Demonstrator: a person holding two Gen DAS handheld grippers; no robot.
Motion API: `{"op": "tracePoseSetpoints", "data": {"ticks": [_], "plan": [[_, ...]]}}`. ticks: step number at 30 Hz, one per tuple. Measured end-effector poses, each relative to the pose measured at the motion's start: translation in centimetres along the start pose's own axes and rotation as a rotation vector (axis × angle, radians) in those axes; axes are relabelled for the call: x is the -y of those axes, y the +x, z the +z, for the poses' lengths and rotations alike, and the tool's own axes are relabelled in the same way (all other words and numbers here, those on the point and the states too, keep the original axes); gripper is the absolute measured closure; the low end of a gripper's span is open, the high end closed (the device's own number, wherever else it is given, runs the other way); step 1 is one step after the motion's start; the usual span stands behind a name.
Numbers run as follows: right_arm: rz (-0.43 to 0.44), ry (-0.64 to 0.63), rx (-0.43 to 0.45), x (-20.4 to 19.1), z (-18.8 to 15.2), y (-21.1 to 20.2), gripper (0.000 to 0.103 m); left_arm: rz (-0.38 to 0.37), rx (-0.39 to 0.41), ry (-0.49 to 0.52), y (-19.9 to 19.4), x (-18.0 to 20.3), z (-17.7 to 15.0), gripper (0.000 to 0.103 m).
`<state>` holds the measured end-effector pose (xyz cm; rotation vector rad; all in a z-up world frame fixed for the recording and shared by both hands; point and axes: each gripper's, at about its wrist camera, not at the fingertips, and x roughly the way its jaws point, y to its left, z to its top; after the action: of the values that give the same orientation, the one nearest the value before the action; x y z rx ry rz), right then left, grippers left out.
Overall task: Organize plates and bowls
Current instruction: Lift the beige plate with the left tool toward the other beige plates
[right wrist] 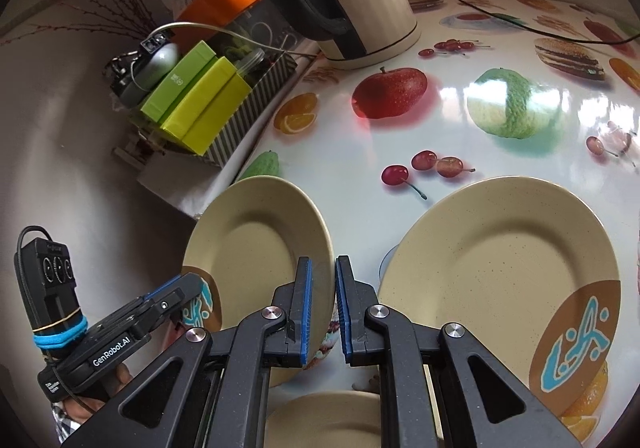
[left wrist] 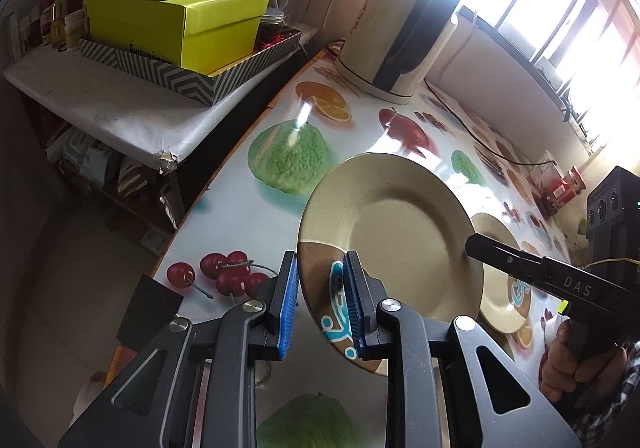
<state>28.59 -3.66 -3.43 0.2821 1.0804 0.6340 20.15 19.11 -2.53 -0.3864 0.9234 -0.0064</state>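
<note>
A: Start at the fingers: what's the left gripper [left wrist: 320, 304] doing?

B: Its blue pads are clamped on the brown-painted edge of a round beige speckled plate [left wrist: 390, 236]. The right gripper [right wrist: 322, 312] pinches the same plate on the opposite edge, jaws nearly closed on the thin rim. Both hold it together

A: And where's that plate?

B: Up off the glossy fruit-print tablecloth [right wrist: 340, 152], near the table's front-left edge, tilted rather than flat. A round plate has no real long axis; its face looks up and slightly towards the cream electric kettle [right wrist: 360, 0], and the brown patch with blue squiggles sits at the left gripper's end

A: How far along is the sorting?

B: Early to middle, I'd judge. A second beige plate with the same brown patch [right wrist: 496, 268] lies flat on the table just right of the held one, and a third beige rim [right wrist: 328, 416] shows below the right gripper. No bowls in view. The held plate is not yet set down or stacked
</note>
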Motion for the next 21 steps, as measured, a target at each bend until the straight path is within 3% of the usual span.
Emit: {"op": "tracePoseSetpoints", "data": {"ticks": [21], "plan": [[-0.051, 0.065, 0.084, 2.0, -6.7, -8.0, 0.091, -0.071, -0.039, 0.081, -2.1, 4.8, -5.2, 0.079]]}}
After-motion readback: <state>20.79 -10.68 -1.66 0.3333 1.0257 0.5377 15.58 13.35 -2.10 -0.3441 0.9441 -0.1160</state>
